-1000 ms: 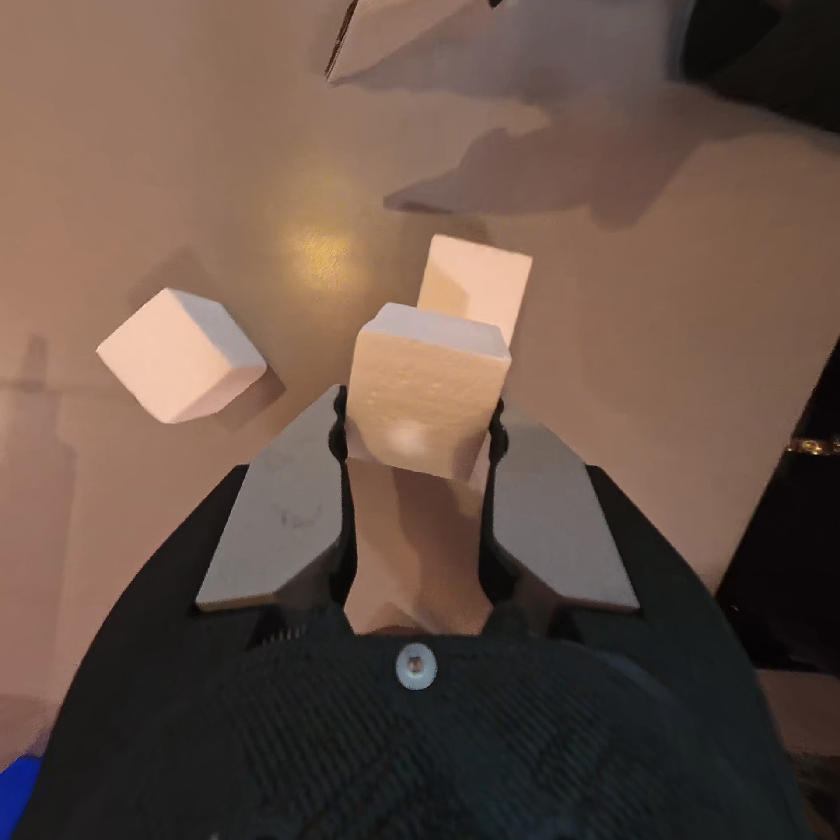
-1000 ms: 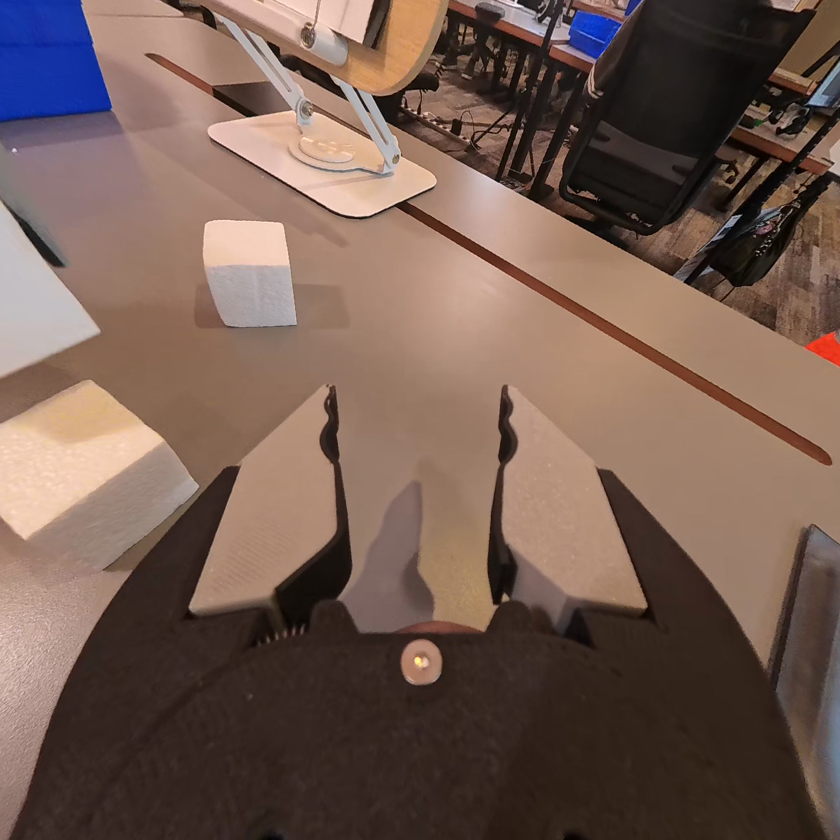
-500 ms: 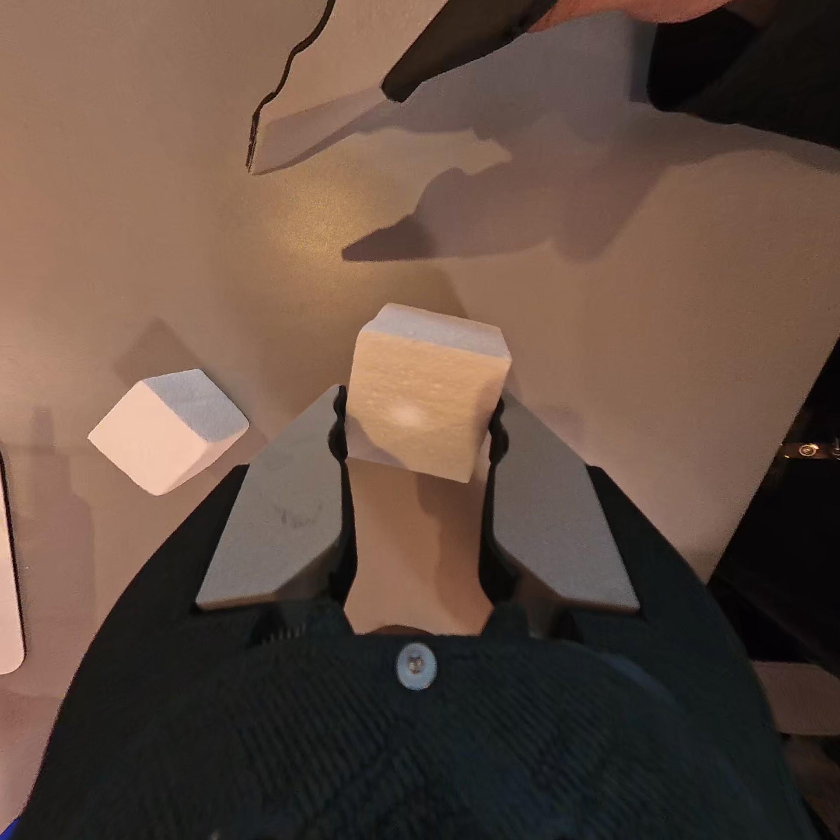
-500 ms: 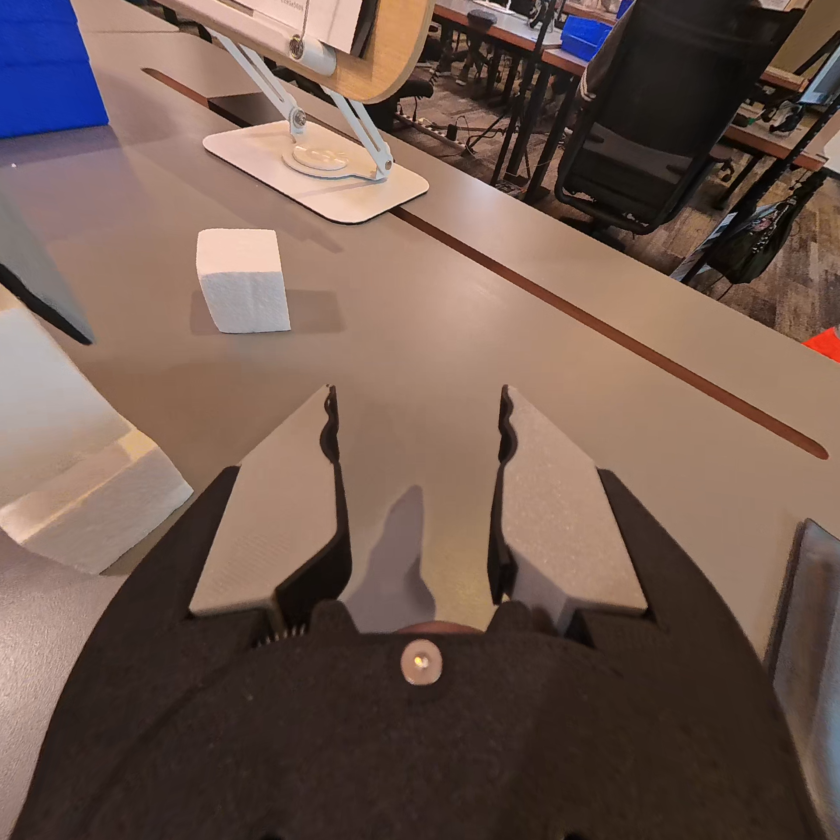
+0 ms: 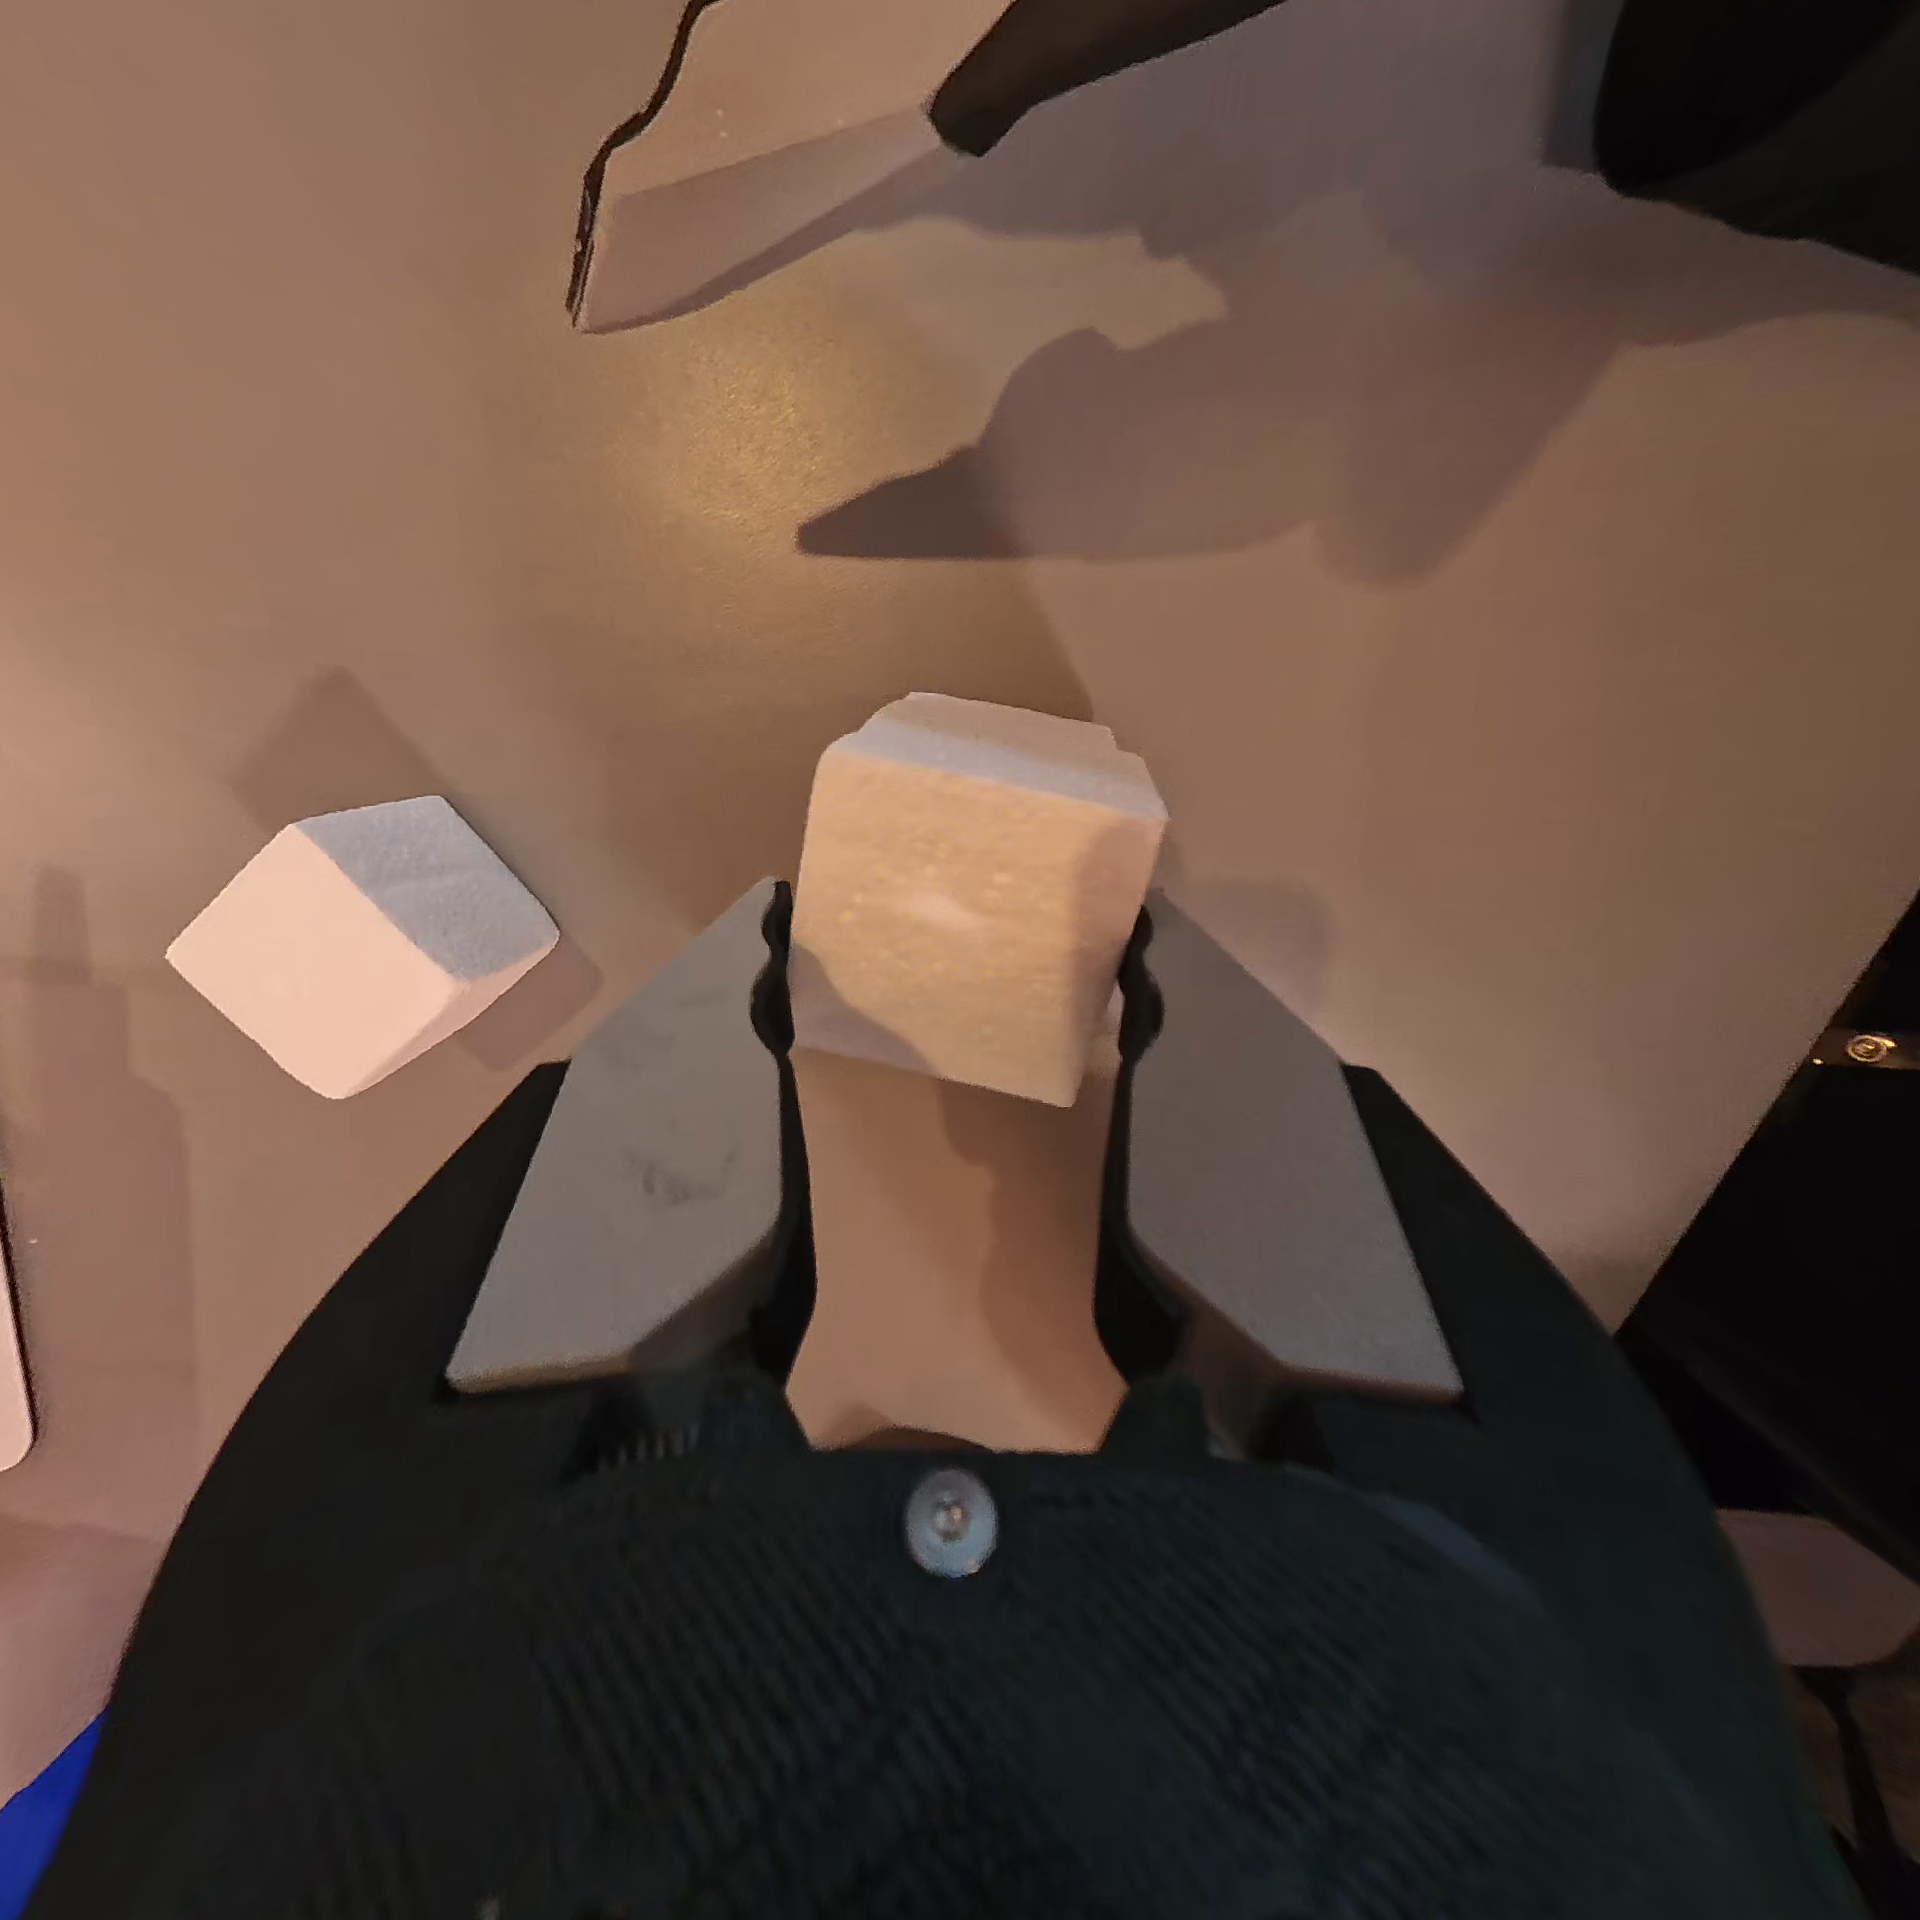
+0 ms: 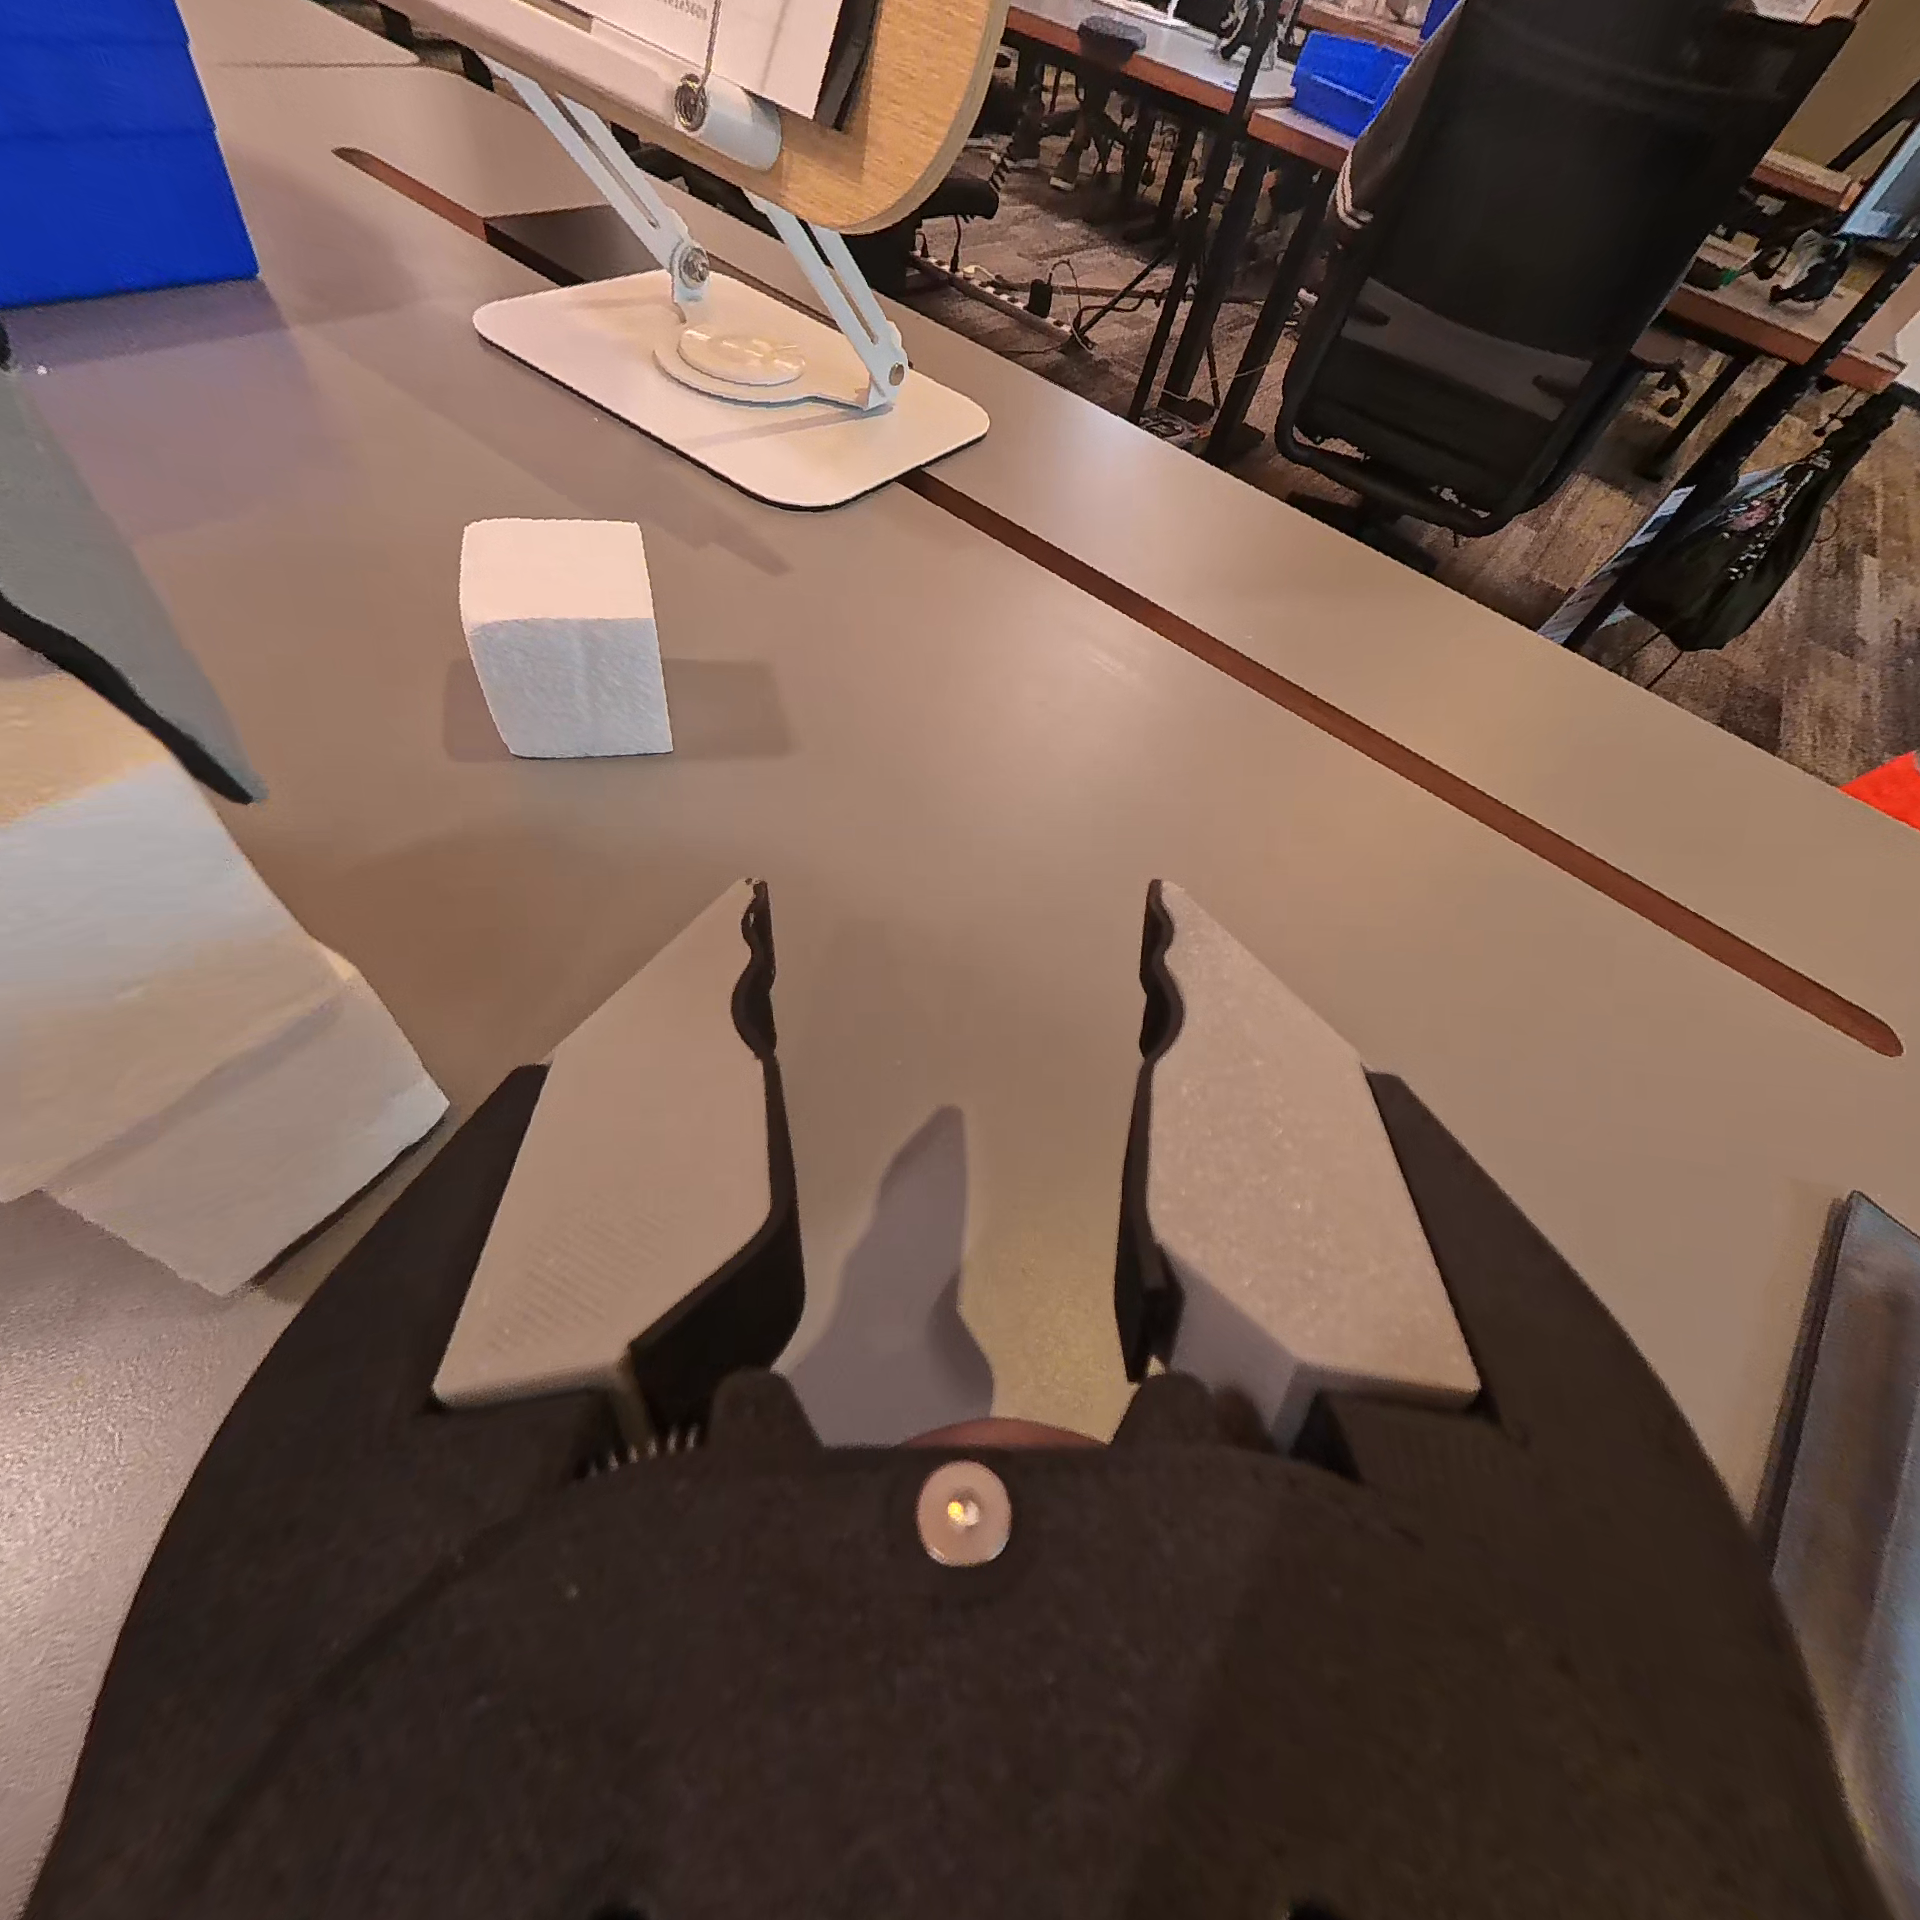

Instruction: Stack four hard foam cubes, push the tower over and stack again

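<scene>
While jaws grip it, the grainy foam cube looks square-edged.

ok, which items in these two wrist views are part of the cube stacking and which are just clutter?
Job:
- held foam cube, clamped in the left gripper
- cube under it
- loose cube on the table
- right gripper, open, empty

Clutter:
- white stand with wooden board
- blue box
- office chair
</scene>
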`<state>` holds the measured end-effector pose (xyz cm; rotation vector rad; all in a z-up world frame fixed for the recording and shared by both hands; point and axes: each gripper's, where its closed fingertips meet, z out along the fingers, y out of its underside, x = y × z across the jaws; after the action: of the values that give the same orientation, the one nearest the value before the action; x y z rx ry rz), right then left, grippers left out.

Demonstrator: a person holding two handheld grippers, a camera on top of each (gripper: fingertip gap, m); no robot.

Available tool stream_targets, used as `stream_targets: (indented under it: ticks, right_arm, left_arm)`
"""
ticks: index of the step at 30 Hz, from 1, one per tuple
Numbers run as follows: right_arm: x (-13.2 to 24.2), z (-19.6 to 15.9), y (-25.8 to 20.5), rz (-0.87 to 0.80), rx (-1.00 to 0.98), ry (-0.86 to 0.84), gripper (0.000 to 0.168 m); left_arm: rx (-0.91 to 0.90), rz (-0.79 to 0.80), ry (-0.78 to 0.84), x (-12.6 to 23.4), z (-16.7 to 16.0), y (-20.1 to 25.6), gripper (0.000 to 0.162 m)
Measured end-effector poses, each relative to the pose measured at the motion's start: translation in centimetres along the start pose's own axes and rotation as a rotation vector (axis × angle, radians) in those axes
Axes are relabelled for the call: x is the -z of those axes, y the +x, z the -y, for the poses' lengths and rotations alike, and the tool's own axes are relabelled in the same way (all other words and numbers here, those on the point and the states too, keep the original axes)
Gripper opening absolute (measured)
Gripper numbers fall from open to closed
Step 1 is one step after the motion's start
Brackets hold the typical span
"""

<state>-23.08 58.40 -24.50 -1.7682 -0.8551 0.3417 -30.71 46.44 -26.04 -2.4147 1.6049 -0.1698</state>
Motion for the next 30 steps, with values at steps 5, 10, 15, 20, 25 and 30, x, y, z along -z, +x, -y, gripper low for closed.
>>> stream_targets:
  ticks: [5, 10, 15, 20, 25, 30]
  right_arm:
    - [0.0, 0.1, 0.0, -0.002, 0.004, 0.002, 0.069]
    - [0.1, 0.2, 0.1, -0.003, -0.003, 0.006, 0.069]
    - [0.4, 0.4, 0.4, -0.007, -0.013, 0.019, 0.069]
    - [0.3, 0.3, 0.5, -0.003, -0.034, 0.023, 0.069]
    - [0.1, -0.2, 0.5, -0.008, -0.026, 0.005, 0.069]
    - [0.0, -0.3, 0.6, -0.01, -0.025, -0.002, 0.069]
  left_arm:
    - [0.001, -0.005, -0.007, -0.2, 0.1, 0.2, 0.062]
    - [0.007, -0.013, -0.01, -0.2, 0.1, 0.4, 0.063]
    - [0.026, -0.01, -0.013, 0.0, -0.4, 0.1, 0.074]
    - [0.057, 0.03, 0.035, 1.3, -0.9, -0.7, 0.083]
    - [0.108, 0.079, 0.118, 4.4, -3.1, -2.0, 0.088]
    - [0.223, 0.157, 0.105, 7.1, -9.6, -3.5, 0.093]
